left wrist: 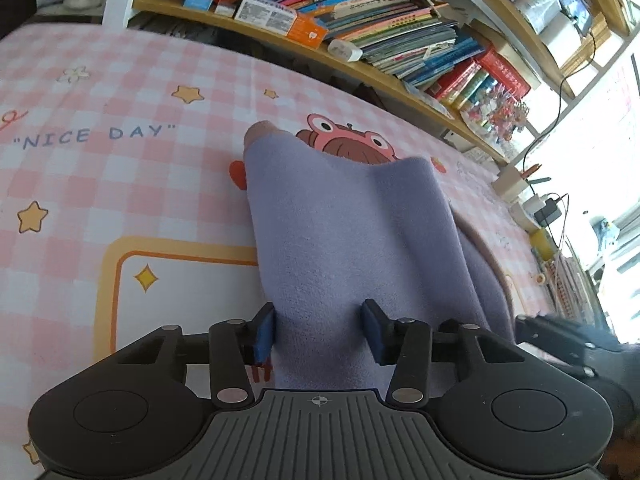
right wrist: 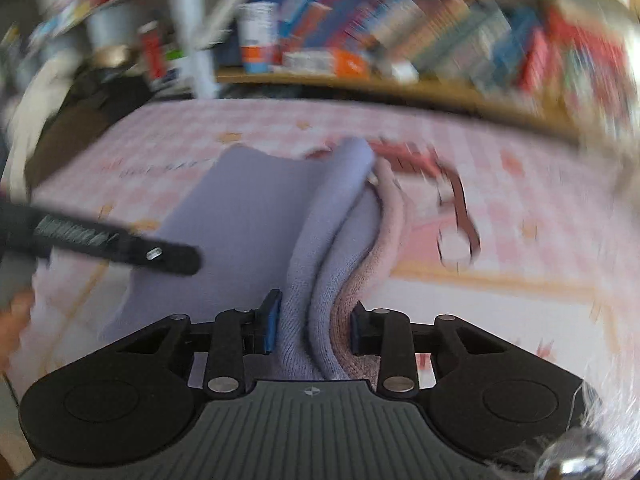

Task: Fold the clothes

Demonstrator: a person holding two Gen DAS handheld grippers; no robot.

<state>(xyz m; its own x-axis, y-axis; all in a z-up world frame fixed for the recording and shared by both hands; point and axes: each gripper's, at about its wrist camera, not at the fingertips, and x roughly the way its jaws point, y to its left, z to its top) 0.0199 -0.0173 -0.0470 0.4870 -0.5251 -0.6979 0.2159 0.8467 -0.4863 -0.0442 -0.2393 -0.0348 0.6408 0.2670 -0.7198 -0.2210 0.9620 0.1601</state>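
Note:
A lavender garment [left wrist: 340, 232] with a pink inner side [left wrist: 260, 130] lies lengthwise on the pink checked tablecloth [left wrist: 120, 184]. Its near end rises up into my left gripper [left wrist: 320, 332], whose blue pads [left wrist: 264, 332] press on the cloth from both sides. The right wrist view is blurred. There the garment [right wrist: 256, 208] bunches into lavender and pink folds [right wrist: 388, 216], and my right gripper [right wrist: 314, 328] is shut on them. The right gripper [left wrist: 560, 340] shows as a dark shape at the right edge of the left wrist view. A finger of the left gripper [right wrist: 120, 244] crosses in from the left over the cloth.
A wooden shelf [left wrist: 360, 64] packed with books [left wrist: 380, 8] runs along the far edge of the table. Chargers and cables [left wrist: 548, 208] sit at the far right end. A person's hand [right wrist: 16, 312] shows at the left edge of the right wrist view.

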